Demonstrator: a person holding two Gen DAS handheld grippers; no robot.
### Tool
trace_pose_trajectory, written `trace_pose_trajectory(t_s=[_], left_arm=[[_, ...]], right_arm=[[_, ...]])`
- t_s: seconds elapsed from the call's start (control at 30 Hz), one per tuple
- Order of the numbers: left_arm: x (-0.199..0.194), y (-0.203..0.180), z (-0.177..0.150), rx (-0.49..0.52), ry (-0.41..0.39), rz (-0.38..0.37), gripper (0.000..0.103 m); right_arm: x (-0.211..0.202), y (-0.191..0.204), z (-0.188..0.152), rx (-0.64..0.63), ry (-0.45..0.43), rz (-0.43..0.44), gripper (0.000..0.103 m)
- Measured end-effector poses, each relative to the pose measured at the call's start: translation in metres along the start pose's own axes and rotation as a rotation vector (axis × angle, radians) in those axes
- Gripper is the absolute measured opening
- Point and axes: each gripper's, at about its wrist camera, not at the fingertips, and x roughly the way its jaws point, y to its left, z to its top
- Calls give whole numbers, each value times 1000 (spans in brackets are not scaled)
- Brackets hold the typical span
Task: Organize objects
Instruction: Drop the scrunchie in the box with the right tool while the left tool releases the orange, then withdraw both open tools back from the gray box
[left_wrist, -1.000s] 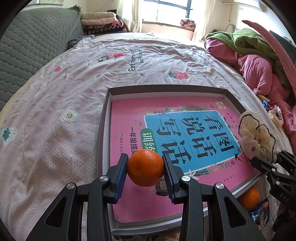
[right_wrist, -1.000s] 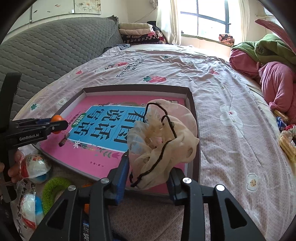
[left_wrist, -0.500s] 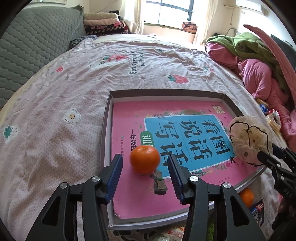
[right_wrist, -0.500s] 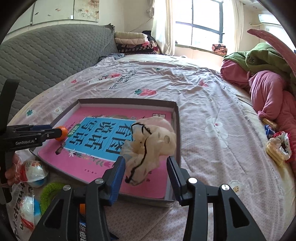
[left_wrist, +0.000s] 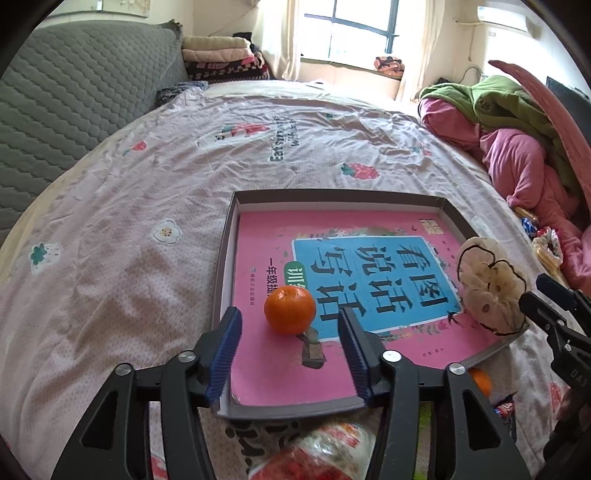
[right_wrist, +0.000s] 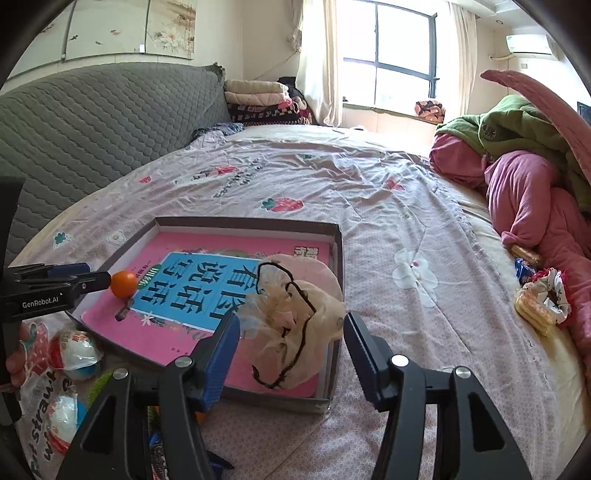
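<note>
Two grippers sit over the near edge of a shallow grey box (left_wrist: 226, 258) lying on the floral bedspread (left_wrist: 122, 240); both sets of jaws are opening, with nothing pinched. Left gripper (left_wrist: 291, 350): blue pads spread wide, an orange (left_wrist: 290, 309) just ahead of them on the pink book cover (left_wrist: 332, 354) that fills the box floor. The fruit rests on the cover, clear of both pads, slightly toward the left finger. A small dark brownish scrap (left_wrist: 312, 349) lies directly between the fingertips, touching the base of the orange; what it is cannot be told. Right gripper (right_wrist: 291, 347): pads likewise spread, a cream gauzy scrunchie with black trim (right_wrist: 295, 321) just ahead and between them, slumped in the near right corner of the box against the right wall. Its fabric appears to brush the left pad; contact with the right pad is not seen. In the right wrist view the left gripper (right_wrist: 96, 282) enters from the left, its fingertip beside the orange (right_wrist: 123, 283). Nearer than the box, below the left fingers of both tools, lies a printed bag with red-and-white round packets (right_wrist: 72, 350) and a second orange (left_wrist: 480, 382) partly hidden under the box edge. Well off to the right of the right gripper: a patterned scrunchie with wafers (right_wrist: 543, 302) and heaped pink and green clothing (right_wrist: 524, 177).
</note>
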Motion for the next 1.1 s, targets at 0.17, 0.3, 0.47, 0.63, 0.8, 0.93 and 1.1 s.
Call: trace_pose_trajectory(t_s=[0.17,0.3,0.47,0.63,0.8,0.93,1.1], left_arm=[[-17,-4,-4,3,-30,2,63],[-34,-5,-8,-16,-81,20,65],[-51,-9,-21,-50,-101,-5,69],[-62,-15,-30,-52,-117,8,69],[-69,-15,-39,-65,-123,22,69],[-73,-16,-48,-68,-114,27,69],[-85,-21,-57,-52,-124,26,69]], right_arm=[[-11,5,-1,-7,-19,26,59],[-17,10,-2,-14,-32,39,63],[-22,15,-2,-24,-38,55,63],[-30,16,-3,-19,-48,73,63],[-36,19,-5,-23,-47,108,63],[-48,25,-4,-41,-72,116,63],[-56,27,-4,-45,-88,125,63]])
